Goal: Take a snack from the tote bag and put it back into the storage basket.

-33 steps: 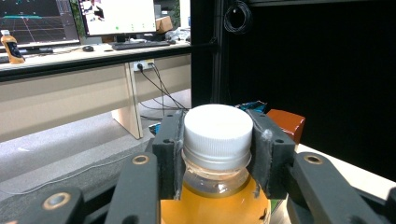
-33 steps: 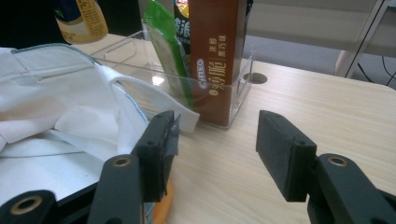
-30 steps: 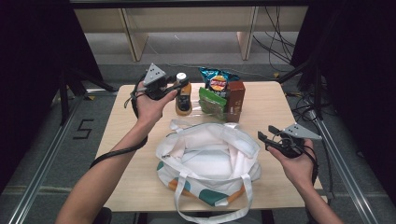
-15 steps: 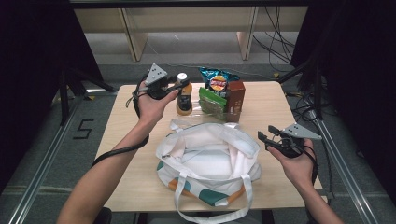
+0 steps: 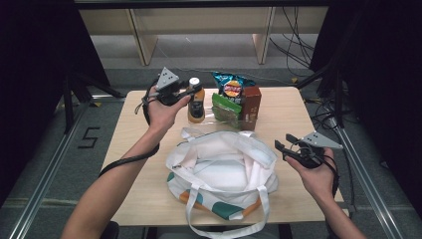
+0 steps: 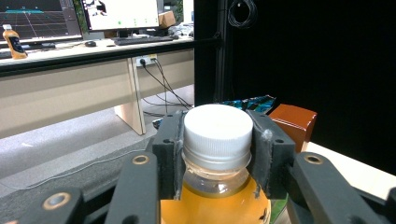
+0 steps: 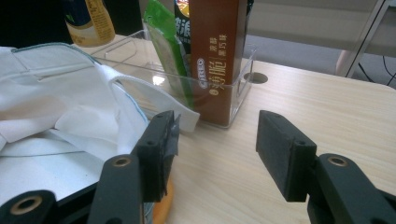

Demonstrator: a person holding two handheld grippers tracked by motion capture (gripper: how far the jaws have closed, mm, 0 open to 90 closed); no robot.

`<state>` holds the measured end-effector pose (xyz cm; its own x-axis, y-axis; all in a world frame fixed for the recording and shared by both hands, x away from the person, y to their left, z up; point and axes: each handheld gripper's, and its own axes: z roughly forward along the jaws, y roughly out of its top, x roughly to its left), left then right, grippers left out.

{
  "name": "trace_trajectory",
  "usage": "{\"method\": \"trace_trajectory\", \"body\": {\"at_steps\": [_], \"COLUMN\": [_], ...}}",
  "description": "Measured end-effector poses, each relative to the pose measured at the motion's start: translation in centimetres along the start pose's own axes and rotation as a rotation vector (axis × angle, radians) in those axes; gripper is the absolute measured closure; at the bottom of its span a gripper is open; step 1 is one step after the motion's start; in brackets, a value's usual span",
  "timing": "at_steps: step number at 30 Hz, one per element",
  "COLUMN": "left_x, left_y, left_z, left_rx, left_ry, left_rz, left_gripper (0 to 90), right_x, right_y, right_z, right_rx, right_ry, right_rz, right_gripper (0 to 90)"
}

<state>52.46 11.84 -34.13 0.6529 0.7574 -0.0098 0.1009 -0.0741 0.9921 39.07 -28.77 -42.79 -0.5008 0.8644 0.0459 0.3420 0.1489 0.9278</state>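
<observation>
1. I have the left claw clenched on the neck of the orange drink bottle, just under its white cap; one pad sits on each side of the neck.
2. The bottle stands upright at the far side of the table, just left of the clear bin. I cannot tell whether its base is in contact with the table or lifted clear.
3. I hold the right claw released, jaws wide apart and grasping nothing, low over the table at the right, near the rim of the white tote bag.
4. The bag lies open at the near centre of the table. Its mouth faces up.
5. Progress judgement: the work appears to be packing the goods into the bag. The grasp on the bottle is made; the lift, transfer and release are not yet done.
6. The green packet, the brown carton and the chip bag remain in the bin.
7. Limits of view: the bag's folds hide its interior, so I cannot confirm whether anything is packed. The right claw view cuts off the carton top.
</observation>
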Motion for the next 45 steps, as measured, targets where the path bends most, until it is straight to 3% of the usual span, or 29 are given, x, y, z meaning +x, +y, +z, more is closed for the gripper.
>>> {"method": "trace_trajectory", "body": {"at_steps": [40, 42, 45], "left_x": [1.0, 1.0, 0.9], "left_y": [-0.4, -0.4, -0.4], "left_z": [1.4, 1.5, 1.7], "left_rx": [0.028, 0.030, 0.030], "left_ry": [0.021, 0.021, 0.022], "left_rz": [-0.004, -0.003, -0.006], "left_gripper": [58.5, 58.4, 58.4], "right_x": [0.0, -0.1, 0.2], "right_y": [0.0, -0.1, -0.2], "right_z": [0.0, 0.1, 0.1], "right_rx": [-0.001, -0.011, -0.017], "right_ry": [0.000, -0.016, -0.023], "right_rz": [-0.001, -0.012, 0.011], "right_gripper": [48.0, 48.0, 48.0]}}
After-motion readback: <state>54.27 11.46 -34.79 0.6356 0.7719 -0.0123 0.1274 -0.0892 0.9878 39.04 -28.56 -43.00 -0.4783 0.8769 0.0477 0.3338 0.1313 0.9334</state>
